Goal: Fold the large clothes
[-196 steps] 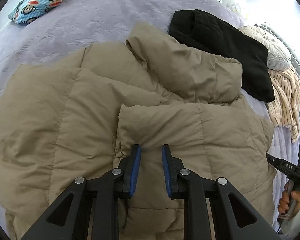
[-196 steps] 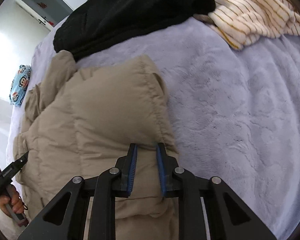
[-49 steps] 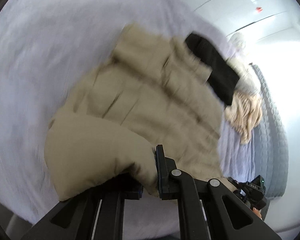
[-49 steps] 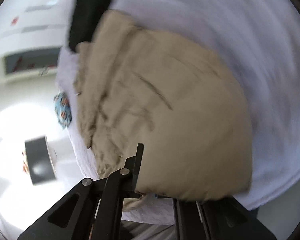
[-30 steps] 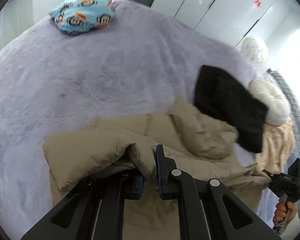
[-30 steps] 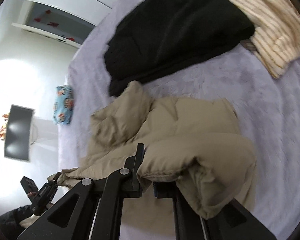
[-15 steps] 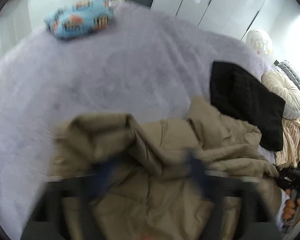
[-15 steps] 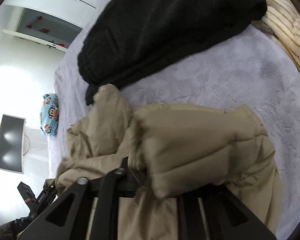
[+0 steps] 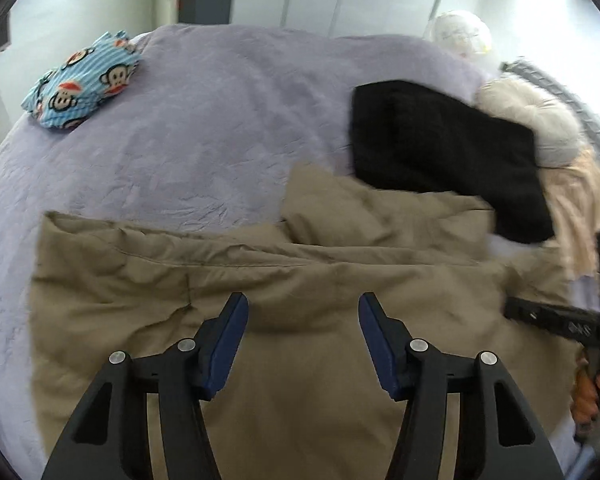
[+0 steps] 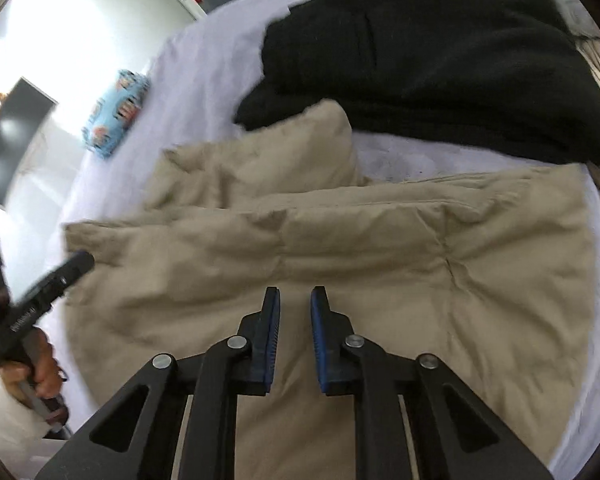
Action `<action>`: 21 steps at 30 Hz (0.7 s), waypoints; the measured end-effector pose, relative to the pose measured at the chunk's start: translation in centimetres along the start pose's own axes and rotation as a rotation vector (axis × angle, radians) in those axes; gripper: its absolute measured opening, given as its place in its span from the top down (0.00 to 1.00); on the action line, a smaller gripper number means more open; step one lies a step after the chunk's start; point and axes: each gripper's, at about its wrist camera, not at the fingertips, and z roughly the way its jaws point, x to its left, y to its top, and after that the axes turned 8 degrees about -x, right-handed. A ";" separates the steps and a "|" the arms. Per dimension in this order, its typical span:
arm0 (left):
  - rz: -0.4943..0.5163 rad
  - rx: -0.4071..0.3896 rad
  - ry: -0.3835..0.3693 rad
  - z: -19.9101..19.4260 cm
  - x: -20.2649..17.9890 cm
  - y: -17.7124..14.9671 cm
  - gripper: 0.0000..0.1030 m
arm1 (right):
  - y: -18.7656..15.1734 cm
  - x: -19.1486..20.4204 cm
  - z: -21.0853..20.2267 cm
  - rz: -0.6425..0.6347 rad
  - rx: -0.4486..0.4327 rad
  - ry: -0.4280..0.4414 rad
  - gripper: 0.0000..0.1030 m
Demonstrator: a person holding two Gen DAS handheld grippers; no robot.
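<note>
A tan puffer jacket (image 9: 140,280) lies folded over on the purple bed (image 9: 220,120), its doubled edge running across the middle of both views. My left gripper (image 9: 303,304) hovers just above the jacket's near part, jaws well apart and closing, nothing between the pads. In the right wrist view the same jacket (image 10: 420,248) fills the centre. My right gripper (image 10: 296,296) stands over it with a narrow gap between its blue pads, closing, no cloth caught in them.
A black garment (image 9: 440,152) lies beyond the jacket, touching its far sleeve. A cream striped garment (image 9: 580,200) and a round cushion (image 9: 540,120) sit at the right. A blue monkey-print pillow (image 9: 84,84) is far left. A hand (image 10: 44,372) shows at the edge.
Both grippers have let go of the jacket edge that they held a second ago. The edge now lies flat on the jacket, and both grippers have pulled back with open jaws.
</note>
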 end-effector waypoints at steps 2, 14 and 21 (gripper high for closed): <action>-0.039 0.013 0.029 2.4 0.6 -0.5 0.42 | -0.2 -1.1 1.5 0.020 -0.001 0.002 0.89; 0.040 -0.032 0.098 2.2 3.0 0.6 0.42 | 1.6 -3.5 0.4 -0.012 -0.028 -0.065 0.95; -0.092 0.003 0.223 3.6 11.9 0.2 0.41 | 1.6 -11.5 -0.7 0.176 -0.073 -0.152 0.95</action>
